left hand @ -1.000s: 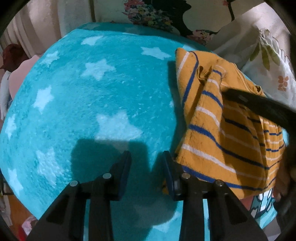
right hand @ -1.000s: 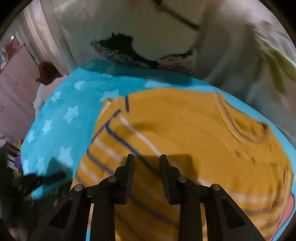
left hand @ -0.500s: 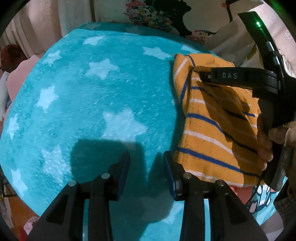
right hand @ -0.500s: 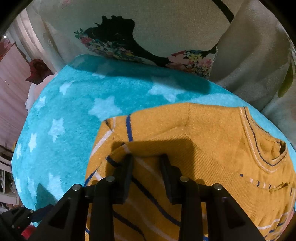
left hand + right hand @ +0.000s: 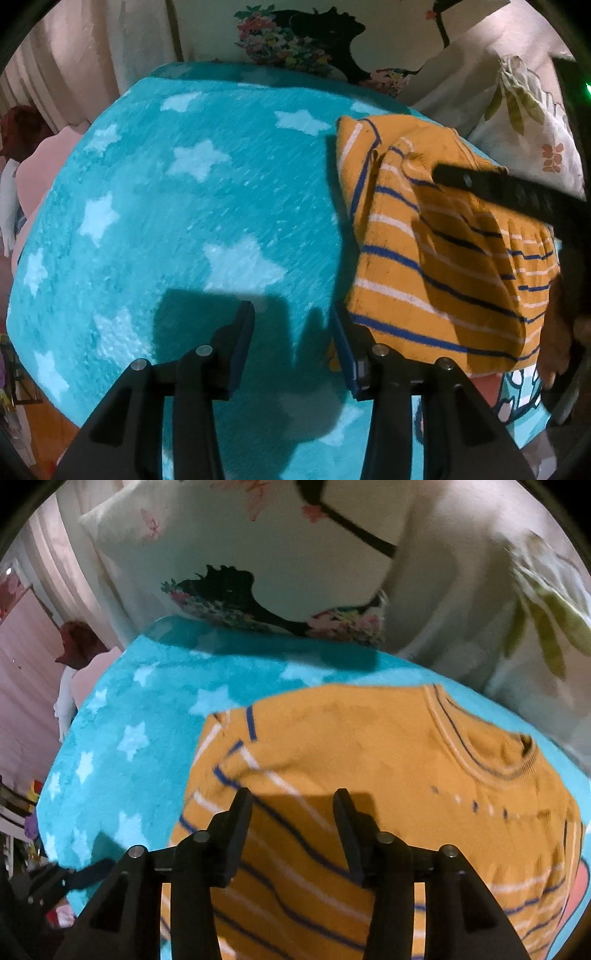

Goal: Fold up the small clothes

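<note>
Here the left tongs [image 5: 291, 332] stand apart and empty over the star blanket [image 5: 177, 221], just beside the sweater [image 5: 436, 266]. The sweater lies partly folded on the blanket's right side. The right tongs [image 5: 291, 812], also apart, hover above it. Next, I think, one grips an edge for another fold. Pillows [image 5: 332, 554] behind do not obstruct.
</note>
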